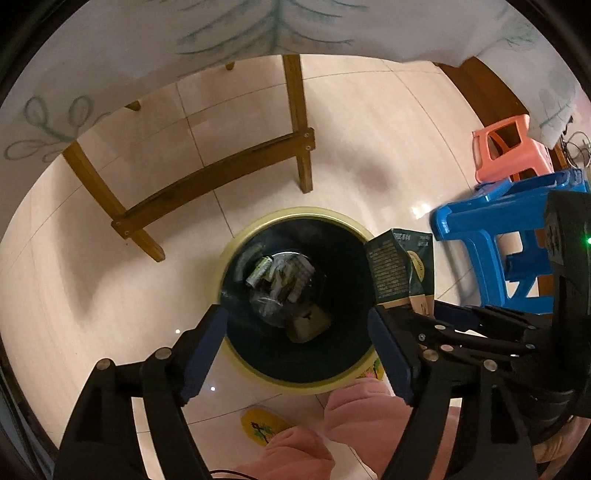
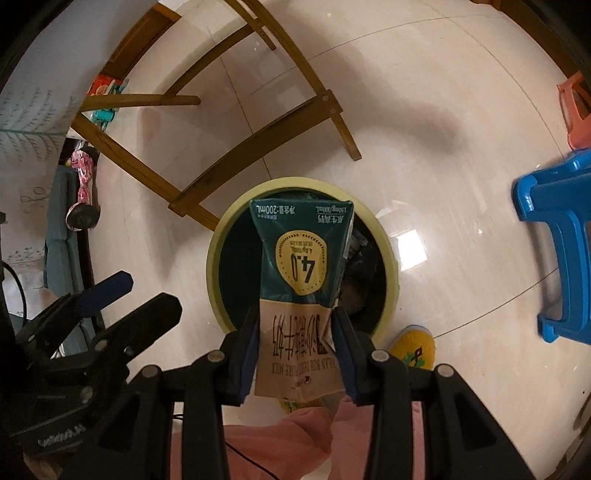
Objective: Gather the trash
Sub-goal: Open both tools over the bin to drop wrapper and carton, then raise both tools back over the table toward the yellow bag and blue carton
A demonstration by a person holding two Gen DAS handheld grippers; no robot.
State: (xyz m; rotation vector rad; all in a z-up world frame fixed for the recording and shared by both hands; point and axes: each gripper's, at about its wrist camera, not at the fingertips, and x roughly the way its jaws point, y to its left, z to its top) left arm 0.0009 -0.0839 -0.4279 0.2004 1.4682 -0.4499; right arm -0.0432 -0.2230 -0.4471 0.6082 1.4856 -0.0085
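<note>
A round bin with a pale yellow rim [image 1: 295, 214] and a dark liner stands on the floor below both grippers. Crumpled wrappers [image 1: 284, 280] lie at its bottom. My left gripper [image 1: 297, 345] points straight down over the bin mouth, open, with nothing between its blue pads. My right gripper [image 2: 297, 354] is shut on a green and cream milk carton [image 2: 301, 266], held upside down above the bin rim [image 2: 218, 240]. In the left wrist view that carton [image 1: 400, 271] hangs at the bin's right edge. The left gripper's fingers [image 2: 103, 291] show at the left of the right wrist view.
A wooden table frame [image 1: 207, 177] under a white leaf-print cloth [image 1: 258, 33] stands behind the bin. A blue plastic stool [image 1: 495, 236] and a pink one [image 1: 506, 151] sit to the right. A person's pink-clad legs [image 1: 354, 413] and yellow slippers [image 1: 264, 426] are just in front of the bin.
</note>
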